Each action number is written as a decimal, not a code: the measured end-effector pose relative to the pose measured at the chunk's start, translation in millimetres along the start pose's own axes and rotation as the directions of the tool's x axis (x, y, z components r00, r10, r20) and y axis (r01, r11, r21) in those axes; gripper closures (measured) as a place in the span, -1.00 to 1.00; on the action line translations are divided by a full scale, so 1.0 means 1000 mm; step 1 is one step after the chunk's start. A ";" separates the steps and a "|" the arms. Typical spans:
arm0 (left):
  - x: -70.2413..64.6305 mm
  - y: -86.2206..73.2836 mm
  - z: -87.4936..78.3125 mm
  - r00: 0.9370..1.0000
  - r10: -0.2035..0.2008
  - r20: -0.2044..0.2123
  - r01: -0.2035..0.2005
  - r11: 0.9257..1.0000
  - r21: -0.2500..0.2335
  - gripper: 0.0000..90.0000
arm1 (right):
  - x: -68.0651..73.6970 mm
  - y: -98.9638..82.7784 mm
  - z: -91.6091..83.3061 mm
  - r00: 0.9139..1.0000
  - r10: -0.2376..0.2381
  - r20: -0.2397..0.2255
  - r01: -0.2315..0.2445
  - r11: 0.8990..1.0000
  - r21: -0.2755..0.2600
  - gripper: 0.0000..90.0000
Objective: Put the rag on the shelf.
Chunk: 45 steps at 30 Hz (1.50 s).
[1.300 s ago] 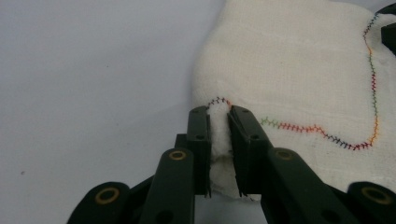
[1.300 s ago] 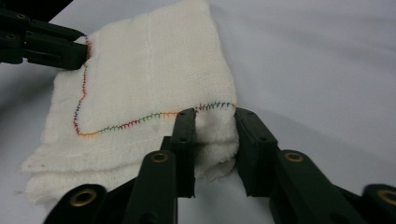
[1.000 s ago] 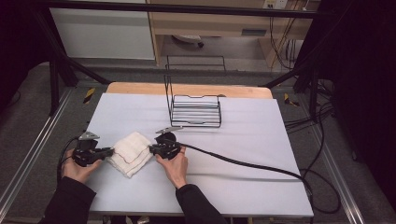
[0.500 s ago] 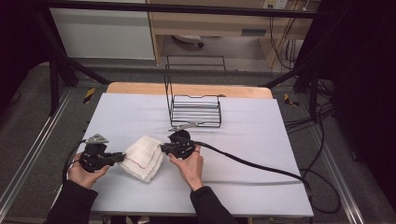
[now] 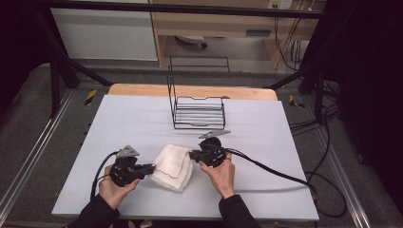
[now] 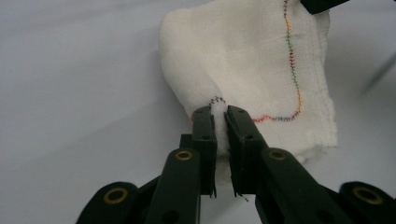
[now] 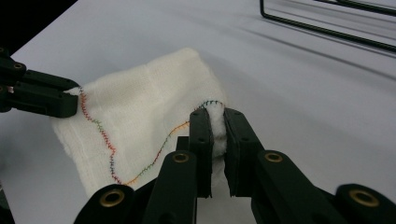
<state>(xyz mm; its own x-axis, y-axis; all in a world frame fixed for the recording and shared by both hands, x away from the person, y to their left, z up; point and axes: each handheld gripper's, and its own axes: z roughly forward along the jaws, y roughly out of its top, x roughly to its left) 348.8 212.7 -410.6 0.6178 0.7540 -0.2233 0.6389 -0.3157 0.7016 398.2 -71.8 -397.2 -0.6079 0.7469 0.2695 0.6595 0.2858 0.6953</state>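
From above, a folded white cloth (image 5: 172, 166) hangs slack between two hand-held grippers at the near middle of the pale table (image 5: 266, 142), with a black wire rack (image 5: 198, 112) standing well beyond it toward the far edge. The left gripper (image 5: 151, 167) bites the cloth's left corner and the right gripper (image 5: 192, 154) its right, far corner, the jaws of each pointing inward toward the other. Both forearms reach in from the near edge, hands wrapped around the gripper bodies and held low over the tabletop, a cable (image 5: 280, 173) trailing off to the right.

In the left gripper view, the jaws are pinched almost together on a thin fold of the cloth (image 6: 252, 70) at its stitched corner, a wavy line of coloured thread running up the hem. The fabric looks light, soft and loosely woven; it sags and buckles rather than holding any shape, so it is likely to droop or slip unless held by the corners and kept taut between both hands.

In the right gripper view, its jaws are likewise clamped narrow on a bunched corner of the cloth (image 7: 140, 116), the hem stitching curving away from them. The left gripper (image 7: 70, 105) shows at the far left, gripping the opposite corner. The seamed edge appears the firmest place to hold.
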 end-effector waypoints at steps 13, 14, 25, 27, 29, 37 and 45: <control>-0.030 -0.010 0.019 0.998 0.051 -0.043 -0.049 0.998 0.045 0.80 | -0.020 -0.012 0.022 0.996 -0.078 0.046 0.079 0.997 -0.013 0.84; -0.032 -0.011 0.019 0.998 0.054 -0.044 -0.051 0.997 0.050 0.80 | -0.020 -0.012 0.024 0.996 -0.077 0.041 0.078 0.997 -0.022 0.84; -0.014 0.004 0.012 0.995 0.084 -0.046 -0.083 0.996 0.018 0.32 | -0.030 -0.020 0.031 0.995 -0.090 0.045 0.091 0.996 -0.020 0.61; -0.004 0.013 0.011 0.994 0.089 -0.063 -0.090 0.996 -0.002 0.16 | -0.030 -0.019 0.026 0.994 -0.099 0.042 0.100 0.994 -0.035 0.44; 0.006 0.021 0.014 0.994 0.086 -0.070 -0.088 0.996 -0.021 0.01 | -0.030 -0.018 0.020 0.993 -0.111 0.043 0.113 0.992 -0.054 0.25; 0.030 0.042 0.047 0.996 0.039 -0.083 -0.038 0.999 0.019 -0.08 | -0.040 -0.027 0.002 0.993 -0.106 0.043 0.109 0.991 -0.076 -0.42; 0.039 0.046 0.073 0.996 0.032 -0.079 -0.029 0.999 0.040 0.21 | -0.052 -0.046 -0.015 0.994 -0.097 0.052 0.100 0.993 -0.068 -0.73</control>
<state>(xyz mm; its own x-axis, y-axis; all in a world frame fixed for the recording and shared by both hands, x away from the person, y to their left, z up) 435.3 185.7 -436.5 0.5998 0.7865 -0.1470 0.6385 -0.3598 0.6804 392.7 -132.6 -433.1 -0.6452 0.7458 0.1659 0.5634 0.3178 0.7626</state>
